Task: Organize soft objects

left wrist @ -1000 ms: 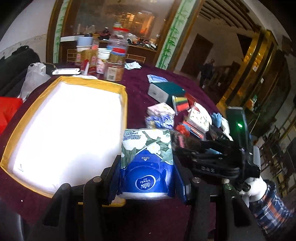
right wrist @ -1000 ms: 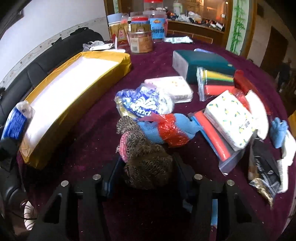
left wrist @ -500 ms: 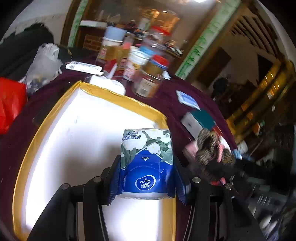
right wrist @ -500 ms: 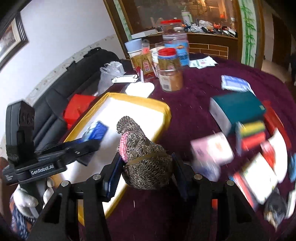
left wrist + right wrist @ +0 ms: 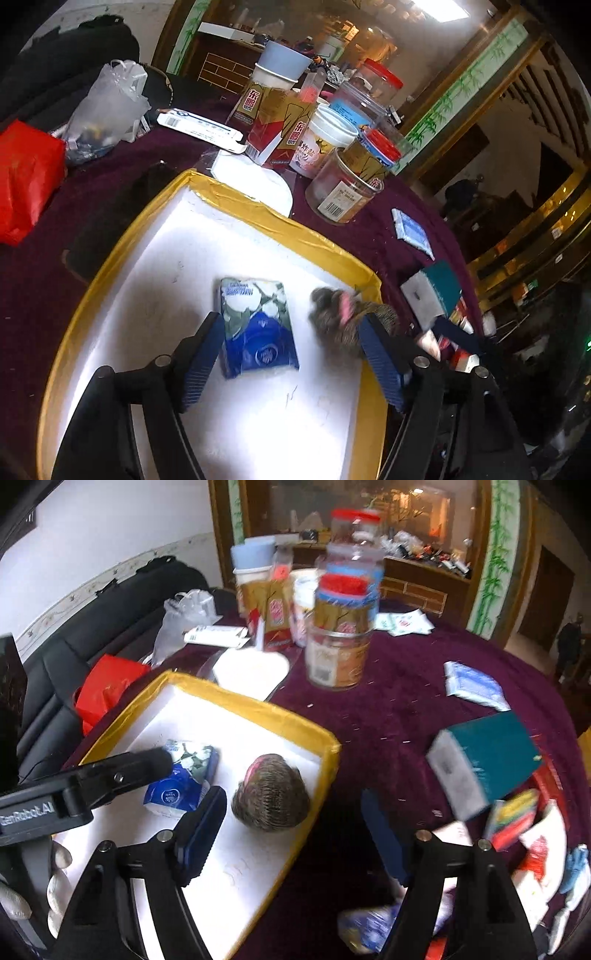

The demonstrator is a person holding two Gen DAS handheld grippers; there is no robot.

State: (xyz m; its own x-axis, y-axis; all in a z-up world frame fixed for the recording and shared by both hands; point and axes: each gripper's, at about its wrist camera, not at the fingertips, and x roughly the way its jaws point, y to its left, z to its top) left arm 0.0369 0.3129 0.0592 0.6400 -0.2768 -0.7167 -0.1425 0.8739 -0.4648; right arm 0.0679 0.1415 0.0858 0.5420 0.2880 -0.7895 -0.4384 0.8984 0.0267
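Jaws of both grippers now apart, tissue pack (image 5: pixel 256 326) and knitted hat (image 5: pixel 271 797) released into yellow-rimmed tray (image 5: pixel 295 229).

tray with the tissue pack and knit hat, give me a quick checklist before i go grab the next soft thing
1. Tissue pack lies flat inside the yellow-rimmed tray: ok.
2. Knit hat inside the tray, near its right rim: ok.
3. Left gripper open, holding nothing: ok.
4. Right gripper open, off the hat: ok.
5. Left fingers clear of the pack: cannot tell, one sits right beside it.
6. Bare tray floor left for more items: ok.
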